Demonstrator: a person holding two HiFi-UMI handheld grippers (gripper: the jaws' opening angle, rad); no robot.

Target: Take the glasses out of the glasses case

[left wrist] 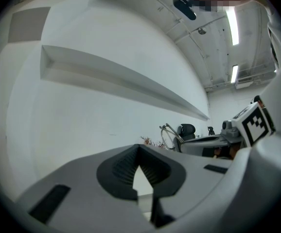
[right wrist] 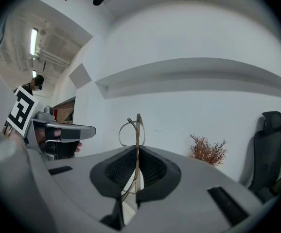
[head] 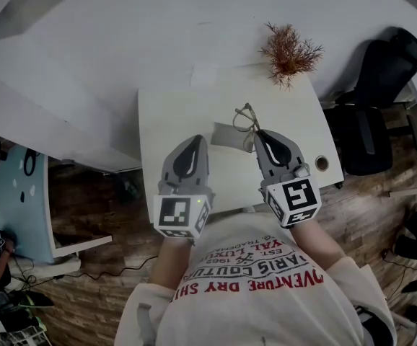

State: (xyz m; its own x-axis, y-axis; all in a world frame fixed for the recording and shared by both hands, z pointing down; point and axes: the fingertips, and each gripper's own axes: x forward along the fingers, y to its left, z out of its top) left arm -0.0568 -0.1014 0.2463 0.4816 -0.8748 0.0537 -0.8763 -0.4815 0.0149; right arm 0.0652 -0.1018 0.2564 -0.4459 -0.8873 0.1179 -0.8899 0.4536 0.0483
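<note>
The glasses are out of the case and held in the right gripper, whose fingers are closed on the thin metal frame. In the right gripper view the frame stands on edge between the ribbed pads, one slim bar rising straight up past the tips and a round lens rim curving off to the left against the wall. In the head view the glasses stick out past the gripper's tip, over the far right part of the case. The case is a flat grey oblong lying on the white tabletop, near its middle, between the two grippers and a little beyond them; whether its lid is open cannot be made out. The left gripper is held over the tabletop just left of the case, not touching it. Its fingers are closed tip to tip with nothing between them, a narrow slit showing lower down between the pads. The left gripper view looks up along the wall, with the glasses and the right gripper visible to its right. A reddish dried plant sits at the far right corner of the tabletop, and a black chair stands beyond the right edge.
</note>
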